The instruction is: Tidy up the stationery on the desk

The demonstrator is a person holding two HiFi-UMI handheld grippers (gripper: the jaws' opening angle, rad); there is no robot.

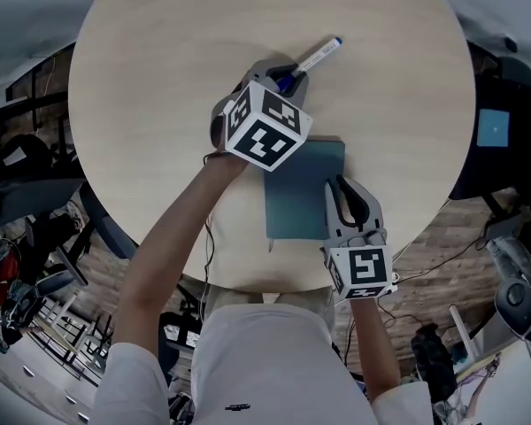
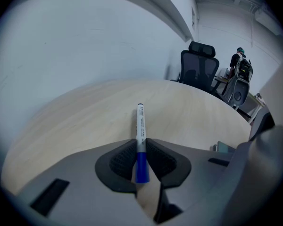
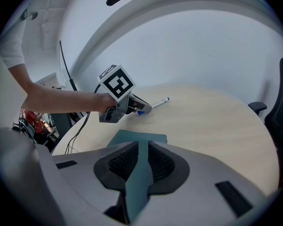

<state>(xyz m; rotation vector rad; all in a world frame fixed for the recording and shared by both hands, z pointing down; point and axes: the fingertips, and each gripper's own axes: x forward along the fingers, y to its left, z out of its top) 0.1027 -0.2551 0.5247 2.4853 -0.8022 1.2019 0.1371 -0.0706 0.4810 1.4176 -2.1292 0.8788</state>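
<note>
Ahead of the left hand-held gripper (image 2: pixel 141 147) and to its right, past the counter's (image 2: pixel 75 121) far edge, stands a black office chair (image 2: pixel 198 68). Further right a person (image 2: pixel 239 62) stands by a grey chair (image 2: pixel 237 92). A curved white wall (image 2: pixel 85 41) fills the space ahead and to the left. Right of the right hand-held gripper (image 1: pixel 345 193) lie plank floor (image 1: pixel 438 237) and a blue square (image 1: pixel 493 128) on something dark. Left of the left hand-held gripper, off the counter, dim clutter (image 1: pixel 35 308) crowds the floor.
</note>
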